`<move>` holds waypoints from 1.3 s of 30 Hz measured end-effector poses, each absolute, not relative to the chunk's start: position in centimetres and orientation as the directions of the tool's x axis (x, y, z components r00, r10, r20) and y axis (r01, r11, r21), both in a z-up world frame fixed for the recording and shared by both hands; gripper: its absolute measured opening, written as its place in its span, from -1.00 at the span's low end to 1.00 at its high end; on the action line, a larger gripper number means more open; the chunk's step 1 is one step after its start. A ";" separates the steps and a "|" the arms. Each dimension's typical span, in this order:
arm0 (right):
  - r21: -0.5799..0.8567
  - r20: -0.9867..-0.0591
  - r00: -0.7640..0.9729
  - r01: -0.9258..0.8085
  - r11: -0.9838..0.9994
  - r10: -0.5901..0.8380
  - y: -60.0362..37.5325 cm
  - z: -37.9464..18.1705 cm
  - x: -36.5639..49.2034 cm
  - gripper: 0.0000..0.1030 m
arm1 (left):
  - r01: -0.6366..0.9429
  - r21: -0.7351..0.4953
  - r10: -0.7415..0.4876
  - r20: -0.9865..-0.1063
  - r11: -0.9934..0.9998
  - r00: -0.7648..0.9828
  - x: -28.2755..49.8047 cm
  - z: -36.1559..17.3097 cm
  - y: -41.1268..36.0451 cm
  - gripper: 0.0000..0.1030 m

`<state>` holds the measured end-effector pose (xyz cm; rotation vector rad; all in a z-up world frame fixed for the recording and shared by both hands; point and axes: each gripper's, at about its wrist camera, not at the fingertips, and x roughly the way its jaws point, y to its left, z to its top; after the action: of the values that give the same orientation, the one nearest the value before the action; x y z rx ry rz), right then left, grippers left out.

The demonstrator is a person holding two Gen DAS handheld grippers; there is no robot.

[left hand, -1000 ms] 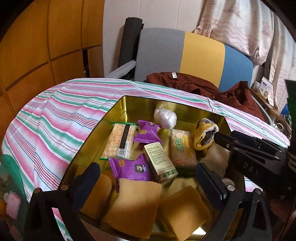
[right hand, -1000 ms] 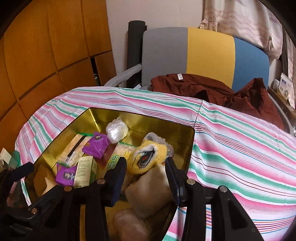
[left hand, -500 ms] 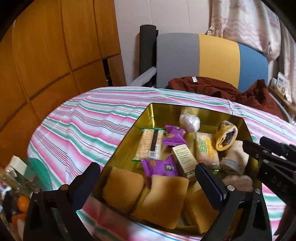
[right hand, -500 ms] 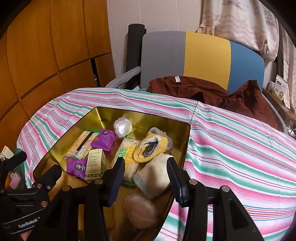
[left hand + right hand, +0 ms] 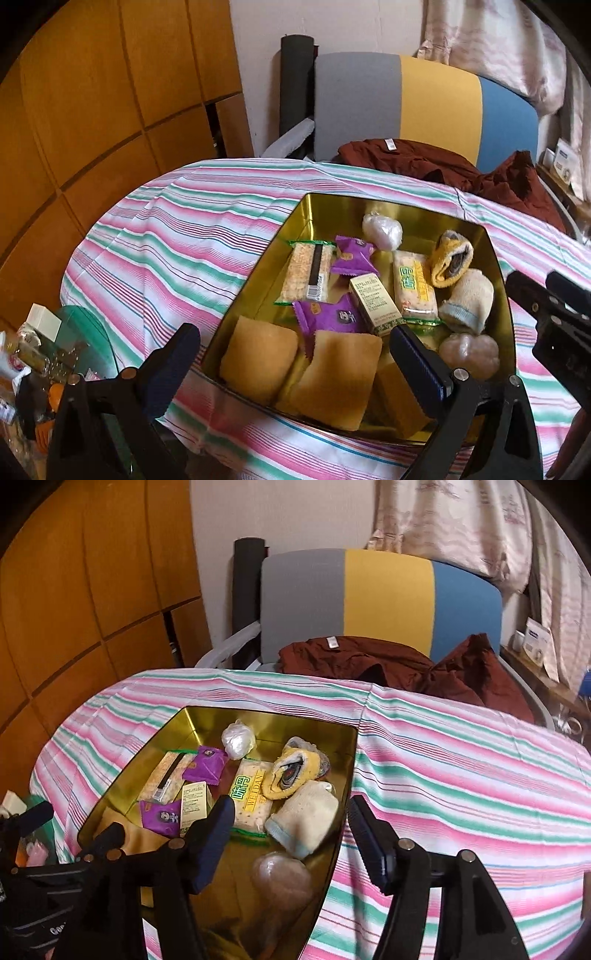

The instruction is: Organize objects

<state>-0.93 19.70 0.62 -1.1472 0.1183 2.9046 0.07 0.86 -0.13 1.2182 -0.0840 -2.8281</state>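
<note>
A gold tin point(image 5: 317, 210) sits on a table w/ a pink, green & white striped cloth point(image 5: 177, 236), and holds a mix of snacks & soft things. Left claw point(image 5: 295, 354) hangs over the tin's near left corner, jaws spread wide, nothing btwn them; its left finger is over the cloth just outside the tin, right finger over the tin's near part. Right claw point(image 5: 291, 830) is above the tin's near right edge, jaws opening, gripping nothing; the pale sock point(image 5: 306, 816) lies in the tin below the gap, apart from the pads. In the tin, far side: a white wrapped ball point(image 5: 382, 230). Mid row, left to right: a cracker pack w/ a dark stripe point(image 5: 308, 271), a purple packet point(image 5: 354, 256), a small cream box point(image 5: 375, 304), a yellow-label cracker pack point(image 5: 413, 288). Along the right wall, far to near: a rolled yellow sock point(image 5: 450, 262), the pale sock w/ a blue cuff, a clear-wrapped pinkish lump point(image 5: 469, 354). A 2nd purple packet point(image 5: 328, 315) lies near the box. Near edge: tan sponge-like squares point(image 5: 336, 373) side by side. Past the table's far side: a chair w/ a grey, yellow & blue back point(image 5: 380, 602), a dark red garment point(image 5: 399, 668) heaped on its seat. Wood panels point(image 5: 92, 590) on the left wall; clutter at the near left, too blurred to id.
</note>
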 end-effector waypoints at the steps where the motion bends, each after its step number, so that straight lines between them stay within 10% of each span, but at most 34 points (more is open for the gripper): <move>1: 0.063 -0.684 -0.730 -0.057 -0.996 -0.001 19.7 0.7 -0.8 0.25 | 0.038 0.070 -0.077 -0.723 -0.997 -0.686 0.1 0.1 0.7 1.00; 39: -0.044 -0.731 -0.664 -0.190 -0.981 0.161 18.0 1.7 0.0 0.29 | 0.111 0.017 -0.083 -0.777 -0.994 -0.624 -0.7 1.2 -1.6 0.94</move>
<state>-0.03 18.01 1.75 -1.1812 0.0537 2.7016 -0.69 -1.62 1.18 1.3068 0.0488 -2.7377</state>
